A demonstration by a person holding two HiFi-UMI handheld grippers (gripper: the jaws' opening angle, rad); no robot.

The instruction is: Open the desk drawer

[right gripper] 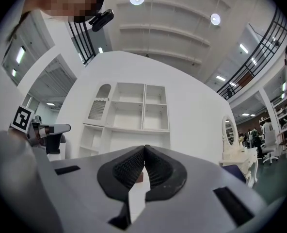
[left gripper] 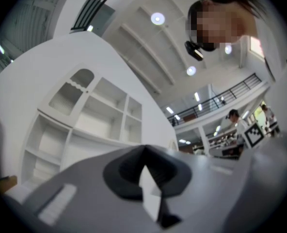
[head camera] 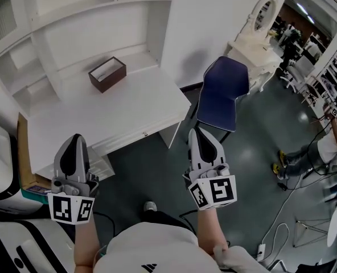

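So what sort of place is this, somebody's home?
Probably not a home: more likely a big open hall staged with furniture. A white desk and a mirrored dressing table stand on a grey floor with loose cables, and a railed upper gallery runs overhead.

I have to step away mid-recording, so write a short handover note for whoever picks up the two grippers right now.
Left gripper: shut, empty, in the air at the left front of the desk.
Right gripper: shut, empty, in the air off the desk's right corner, near the blue chair.
Drawer: closed under the desktop, with a small knob on its front; neither gripper touches it.
Done: nothing yet.
Left: reach the knob, grip it, pull the drawer out.
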